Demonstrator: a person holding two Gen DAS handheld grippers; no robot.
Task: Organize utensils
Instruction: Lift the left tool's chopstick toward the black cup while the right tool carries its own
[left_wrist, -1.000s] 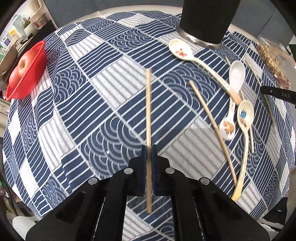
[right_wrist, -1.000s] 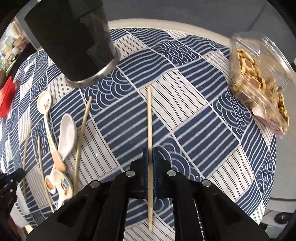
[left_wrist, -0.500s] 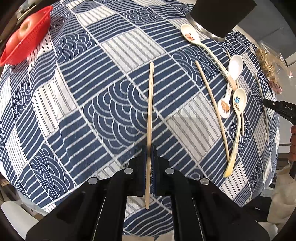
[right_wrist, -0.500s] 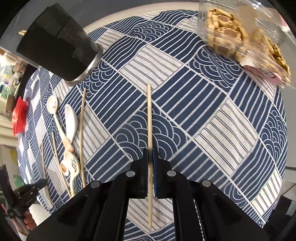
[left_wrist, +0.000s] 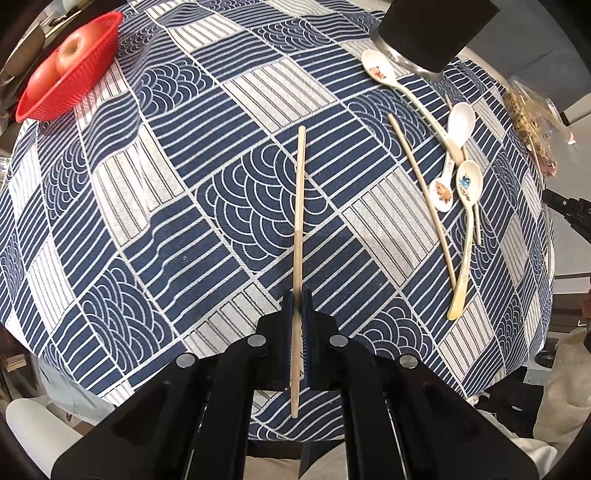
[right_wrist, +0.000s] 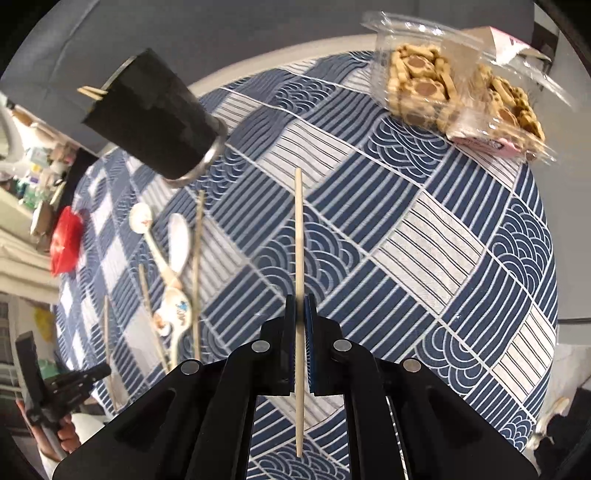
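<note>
Left wrist view: left gripper (left_wrist: 297, 325) clamping a chopstick (left_wrist: 299, 221), now lifting it higher over the tablecloth (left_wrist: 177, 206), spoons (left_wrist: 458, 162) lying far right | right wrist view: right gripper (right_wrist: 300, 328) clamping its own chopstick (right_wrist: 298, 251), swinging toward the black holder (right_wrist: 155, 114) far left, sticks already poking out; insertion is probably coming next.

A round table (left_wrist: 155, 229) in blue patterned cloth carries spoons (left_wrist: 468, 184), chopsticks (left_wrist: 424, 192), a black cup (right_wrist: 155, 122), red basket (left_wrist: 70, 88) and biscuits (right_wrist: 454, 99) near its edges.
</note>
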